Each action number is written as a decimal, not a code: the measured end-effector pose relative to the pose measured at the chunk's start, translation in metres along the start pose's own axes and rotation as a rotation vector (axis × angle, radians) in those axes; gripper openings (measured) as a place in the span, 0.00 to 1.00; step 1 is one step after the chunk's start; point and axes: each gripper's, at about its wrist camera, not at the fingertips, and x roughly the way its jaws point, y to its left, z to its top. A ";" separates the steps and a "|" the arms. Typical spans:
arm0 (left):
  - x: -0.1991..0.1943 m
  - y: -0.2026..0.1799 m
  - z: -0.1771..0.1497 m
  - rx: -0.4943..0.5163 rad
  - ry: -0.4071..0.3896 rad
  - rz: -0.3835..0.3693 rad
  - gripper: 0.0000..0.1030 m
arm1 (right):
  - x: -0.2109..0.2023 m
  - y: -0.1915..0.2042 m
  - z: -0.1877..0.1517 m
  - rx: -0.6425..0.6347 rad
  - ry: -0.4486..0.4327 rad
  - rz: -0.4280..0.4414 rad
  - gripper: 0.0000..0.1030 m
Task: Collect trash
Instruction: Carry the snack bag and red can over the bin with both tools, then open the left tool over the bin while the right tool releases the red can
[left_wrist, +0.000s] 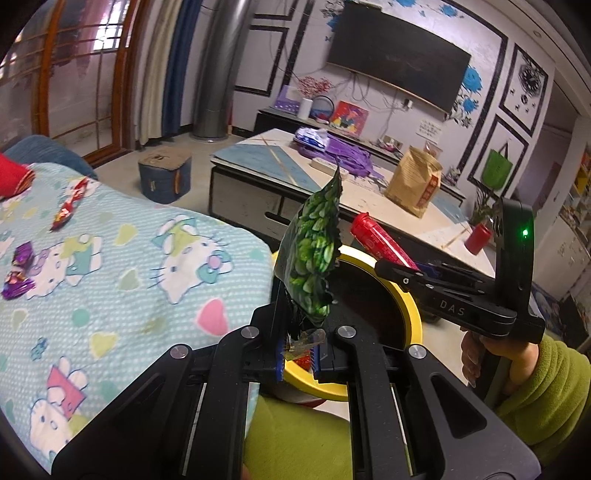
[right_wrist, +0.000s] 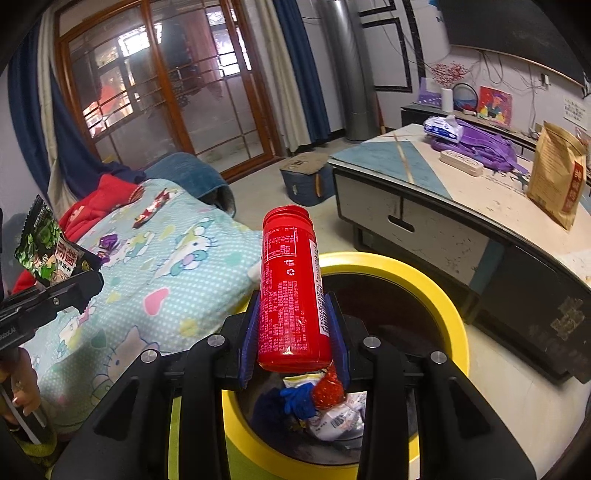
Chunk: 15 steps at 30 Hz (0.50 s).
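Observation:
My left gripper is shut on the bottom edge of a green snack packet, held upright over the near rim of a yellow trash bin. My right gripper is shut on a red cylindrical bottle and holds it upright above the yellow bin, which has wrappers inside. The right gripper with the red bottle also shows in the left wrist view, over the bin's far side. The green packet shows at the left in the right wrist view.
A bed with a cartoon-cat blanket lies left of the bin, with a red wrapper and a purple wrapper on it. A low table behind the bin holds a brown paper bag and purple cloth. A small blue stool stands on the floor.

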 end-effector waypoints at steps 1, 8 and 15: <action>0.003 -0.003 0.000 0.005 0.006 -0.007 0.05 | 0.000 -0.002 -0.001 0.002 0.001 -0.005 0.31; 0.024 -0.015 0.001 0.035 0.042 -0.027 0.05 | 0.006 -0.017 -0.011 0.028 0.038 -0.040 0.31; 0.044 -0.024 -0.004 0.053 0.085 -0.039 0.06 | 0.014 -0.033 -0.020 0.062 0.085 -0.061 0.31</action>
